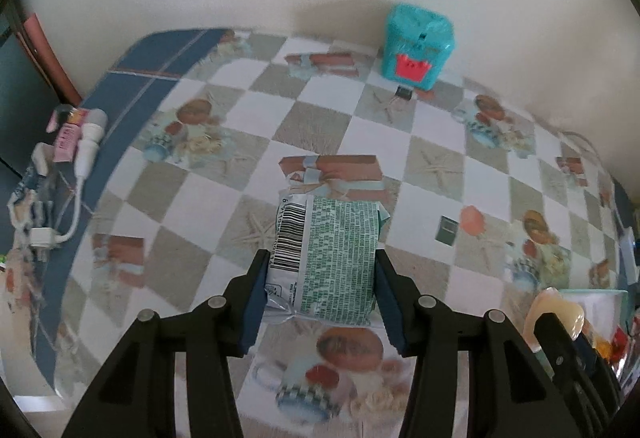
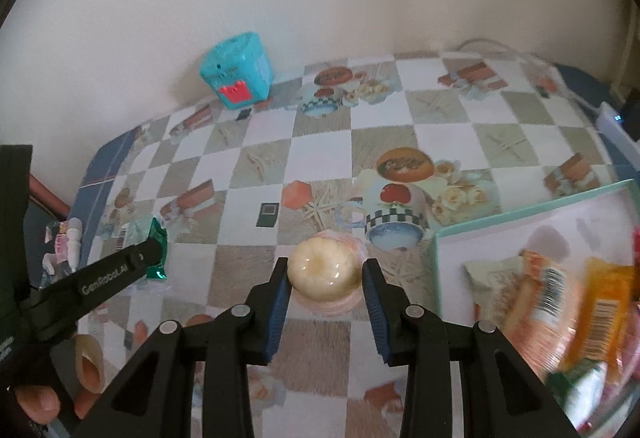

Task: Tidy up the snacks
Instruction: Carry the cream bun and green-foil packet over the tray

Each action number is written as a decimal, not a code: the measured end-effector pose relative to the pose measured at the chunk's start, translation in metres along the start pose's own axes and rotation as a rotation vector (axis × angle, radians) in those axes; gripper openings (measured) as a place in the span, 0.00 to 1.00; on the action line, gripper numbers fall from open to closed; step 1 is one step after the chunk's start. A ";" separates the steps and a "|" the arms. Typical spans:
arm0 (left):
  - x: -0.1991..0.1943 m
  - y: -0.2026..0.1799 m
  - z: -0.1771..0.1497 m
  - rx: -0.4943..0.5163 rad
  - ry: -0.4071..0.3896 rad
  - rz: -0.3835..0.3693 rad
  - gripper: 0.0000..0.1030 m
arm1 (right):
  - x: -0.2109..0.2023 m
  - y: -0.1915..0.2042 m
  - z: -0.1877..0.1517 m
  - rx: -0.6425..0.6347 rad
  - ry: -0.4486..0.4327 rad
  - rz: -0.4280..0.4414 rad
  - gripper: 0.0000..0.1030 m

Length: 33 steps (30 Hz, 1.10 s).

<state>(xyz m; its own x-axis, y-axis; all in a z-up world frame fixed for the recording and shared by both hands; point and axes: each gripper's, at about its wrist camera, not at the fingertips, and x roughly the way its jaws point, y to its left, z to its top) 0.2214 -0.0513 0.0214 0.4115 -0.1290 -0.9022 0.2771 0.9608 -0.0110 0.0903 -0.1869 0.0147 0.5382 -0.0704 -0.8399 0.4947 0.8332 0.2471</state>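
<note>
The left gripper point(image 1: 320, 270) clamps the green snack packet point(image 1: 332, 254) above the surface point(image 1: 248, 165); the right gripper point(image 2: 325, 278) grasps a wrapped cream pastry point(image 2: 324, 270). Carry both level and release them low inside the clear bin point(image 2: 532, 205) on the right.

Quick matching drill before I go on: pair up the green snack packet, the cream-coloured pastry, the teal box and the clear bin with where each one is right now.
Things:
1. green snack packet
2. cream-coloured pastry
3. teal box
4. clear bin

Places:
A. far side of the table, by the wall
B. between the left gripper fingers
C. at the right, already holding wrapped snacks
D. between the right gripper fingers

Pairs: 1-B, 2-D, 3-A, 4-C
</note>
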 end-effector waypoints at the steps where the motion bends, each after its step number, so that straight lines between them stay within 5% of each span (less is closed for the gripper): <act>1: -0.009 0.001 -0.002 -0.002 -0.011 0.004 0.50 | -0.006 0.000 0.000 -0.001 -0.006 0.001 0.37; 11: -0.085 -0.005 -0.033 0.018 -0.125 0.004 0.50 | -0.070 -0.011 -0.024 0.011 -0.076 0.020 0.38; 26: -0.121 -0.048 -0.071 0.085 -0.170 -0.130 0.50 | -0.111 -0.066 -0.041 0.152 -0.108 0.001 0.38; 33: -0.121 -0.086 -0.078 0.162 -0.159 -0.197 0.50 | -0.111 -0.125 -0.034 0.278 -0.098 -0.056 0.38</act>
<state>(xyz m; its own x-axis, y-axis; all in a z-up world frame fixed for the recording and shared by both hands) 0.0799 -0.0990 0.0978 0.4632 -0.3584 -0.8106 0.4946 0.8634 -0.0992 -0.0547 -0.2641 0.0605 0.5618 -0.1758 -0.8084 0.6858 0.6454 0.3362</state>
